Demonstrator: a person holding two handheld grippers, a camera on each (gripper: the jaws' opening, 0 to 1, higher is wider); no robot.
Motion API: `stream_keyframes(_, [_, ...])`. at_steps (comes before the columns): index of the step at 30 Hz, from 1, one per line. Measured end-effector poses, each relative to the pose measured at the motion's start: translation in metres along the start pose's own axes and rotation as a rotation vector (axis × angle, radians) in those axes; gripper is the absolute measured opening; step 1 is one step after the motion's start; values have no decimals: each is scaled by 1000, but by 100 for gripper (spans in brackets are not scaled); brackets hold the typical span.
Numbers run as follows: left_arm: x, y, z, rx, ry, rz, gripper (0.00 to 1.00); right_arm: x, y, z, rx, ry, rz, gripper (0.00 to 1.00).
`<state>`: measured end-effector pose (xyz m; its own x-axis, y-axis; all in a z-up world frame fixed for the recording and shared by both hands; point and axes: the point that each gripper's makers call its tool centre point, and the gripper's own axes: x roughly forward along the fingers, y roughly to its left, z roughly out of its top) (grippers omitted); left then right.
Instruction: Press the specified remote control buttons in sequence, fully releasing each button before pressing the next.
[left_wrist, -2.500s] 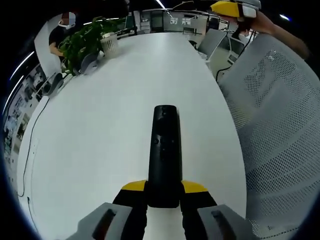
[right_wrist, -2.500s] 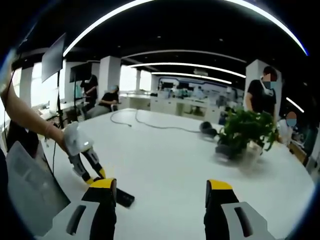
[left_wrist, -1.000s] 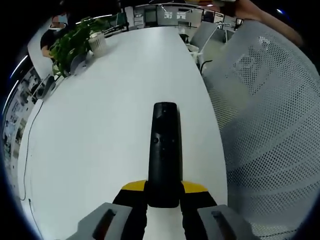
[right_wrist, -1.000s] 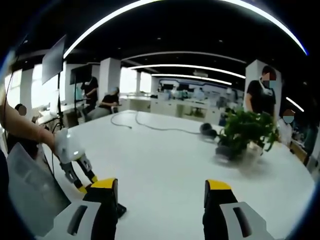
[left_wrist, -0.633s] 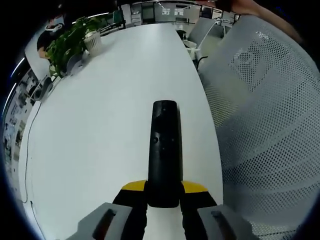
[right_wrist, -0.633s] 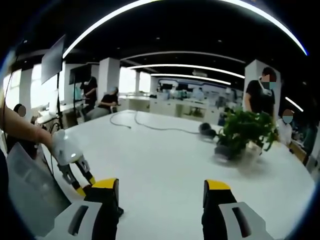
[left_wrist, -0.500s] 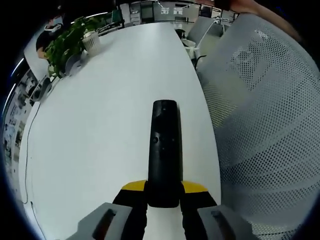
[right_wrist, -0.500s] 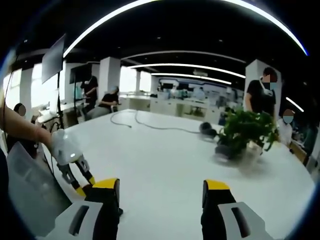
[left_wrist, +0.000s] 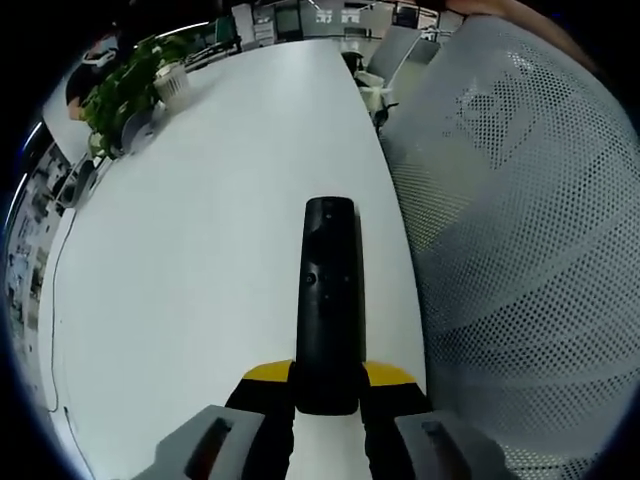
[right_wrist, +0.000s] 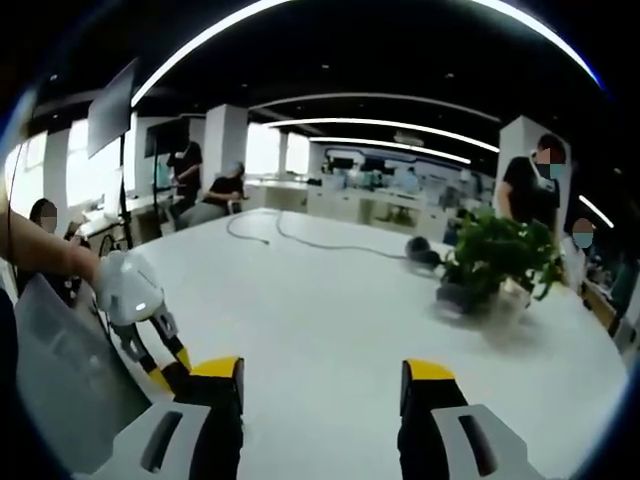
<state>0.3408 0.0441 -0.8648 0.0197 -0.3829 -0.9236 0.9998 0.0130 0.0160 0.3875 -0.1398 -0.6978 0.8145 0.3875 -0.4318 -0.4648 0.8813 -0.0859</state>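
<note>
A long black remote control (left_wrist: 329, 300) points away from me over the white table (left_wrist: 200, 260), buttons up. My left gripper (left_wrist: 328, 378) is shut on its near end, yellow tips on both sides. In the right gripper view, the left gripper (right_wrist: 170, 365) hangs at the table's left edge, held by a person's hand (right_wrist: 45, 255). My right gripper (right_wrist: 322, 375) hovers above the table (right_wrist: 320, 310), open, with nothing between its yellow-tipped fingers.
A grey mesh chair (left_wrist: 520, 240) stands close along the table's right edge and shows as the chair (right_wrist: 55, 370) at lower left. A potted plant (left_wrist: 125, 85), also the plant (right_wrist: 495, 260), sits far across. A cable (right_wrist: 300, 243) lies at the back. People stand behind.
The left gripper with the remote has drifted toward the chair-side table edge; in the right gripper view it slid left and the remote's tip went behind the jaw. The right gripper stays open.
</note>
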Motion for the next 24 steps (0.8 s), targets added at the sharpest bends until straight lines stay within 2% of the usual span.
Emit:
stream_keyframes(11, [0, -5, 0, 18, 14, -9, 25, 4, 14, -4, -40, 38, 50, 57])
stream_keyframes(19, [0, -5, 0, 1, 18, -2, 25, 7, 27, -11, -68, 83, 119, 47])
stream_keyframes(24, [0, -6, 1, -12, 28, 2, 25, 11, 41, -19, -100, 130, 187, 43])
